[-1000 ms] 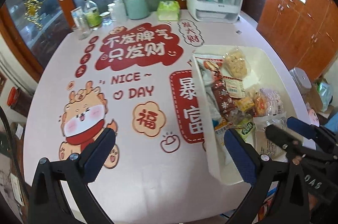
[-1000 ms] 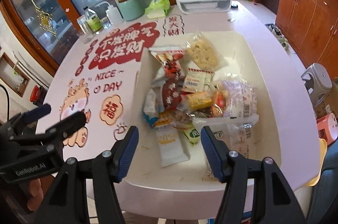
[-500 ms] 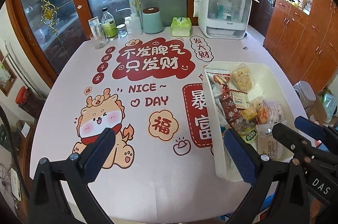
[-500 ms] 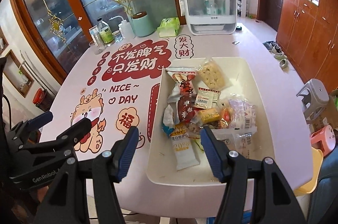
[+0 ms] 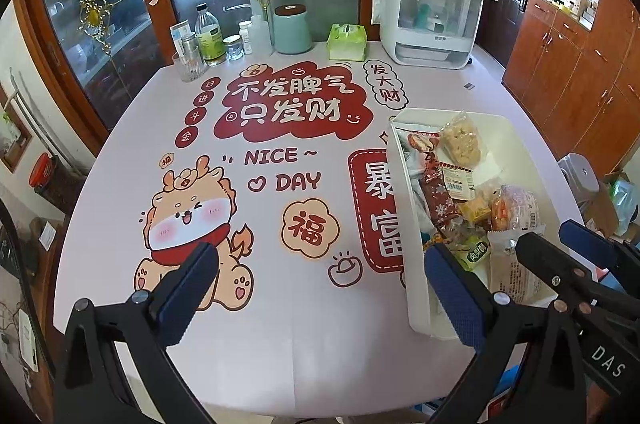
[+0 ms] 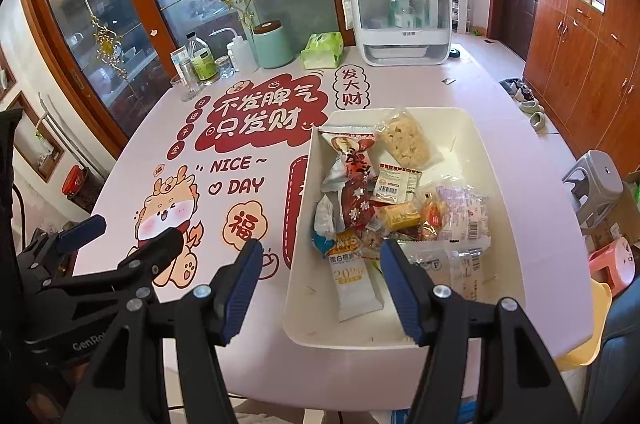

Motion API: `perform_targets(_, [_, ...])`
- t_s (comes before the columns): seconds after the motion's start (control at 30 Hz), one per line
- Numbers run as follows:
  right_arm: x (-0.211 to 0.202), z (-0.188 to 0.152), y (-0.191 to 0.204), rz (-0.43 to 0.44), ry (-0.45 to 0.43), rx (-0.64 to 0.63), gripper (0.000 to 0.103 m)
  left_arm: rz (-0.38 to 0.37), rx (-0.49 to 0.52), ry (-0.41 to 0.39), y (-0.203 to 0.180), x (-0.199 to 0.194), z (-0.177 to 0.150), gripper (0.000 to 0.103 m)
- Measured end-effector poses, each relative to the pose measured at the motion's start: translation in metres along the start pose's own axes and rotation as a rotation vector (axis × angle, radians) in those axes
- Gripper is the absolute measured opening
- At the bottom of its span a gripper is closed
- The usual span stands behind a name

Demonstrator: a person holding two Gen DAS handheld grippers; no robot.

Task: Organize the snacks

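A white tray [image 6: 460,143] on the table's right side holds several wrapped snacks: a puffed-rice pack [image 6: 404,139] at the back, a red-brown pack [image 6: 356,195], a small yellow pack [image 6: 400,216] and a white bar [image 6: 354,284] at the front. My right gripper [image 6: 320,280] hovers open over the tray's near left corner, nothing between its fingers. My left gripper [image 5: 320,284] hangs open above the printed tablecloth [image 5: 280,111], left of the tray [image 5: 400,203], empty. Each gripper shows at the edge of the other's view.
Along the table's far edge stand a white lidded cabinet [image 6: 400,19], a green tissue pack [image 6: 322,49], a mint canister [image 6: 274,43] and bottles with a glass [image 6: 200,63]. Stools [image 6: 596,187] and wooden cupboards [image 6: 580,63] lie to the right.
Both grippers have risen and drawn back from the table, so the tray and cloth look smaller and farther. Both stay open and empty.
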State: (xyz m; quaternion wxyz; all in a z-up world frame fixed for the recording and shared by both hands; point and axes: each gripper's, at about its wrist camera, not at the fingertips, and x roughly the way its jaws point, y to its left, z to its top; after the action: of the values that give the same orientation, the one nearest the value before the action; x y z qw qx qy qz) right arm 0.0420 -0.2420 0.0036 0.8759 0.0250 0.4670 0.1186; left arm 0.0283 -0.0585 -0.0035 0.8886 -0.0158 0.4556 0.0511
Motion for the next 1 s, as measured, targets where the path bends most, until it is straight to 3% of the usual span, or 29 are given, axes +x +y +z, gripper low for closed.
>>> perform_targets(1.0, [0.0044,0.0049,0.0016,0.01,0.008,-0.006,0.062,0.01,-0.016,0.005,0.0011,0.0044,-0.0007,0.102])
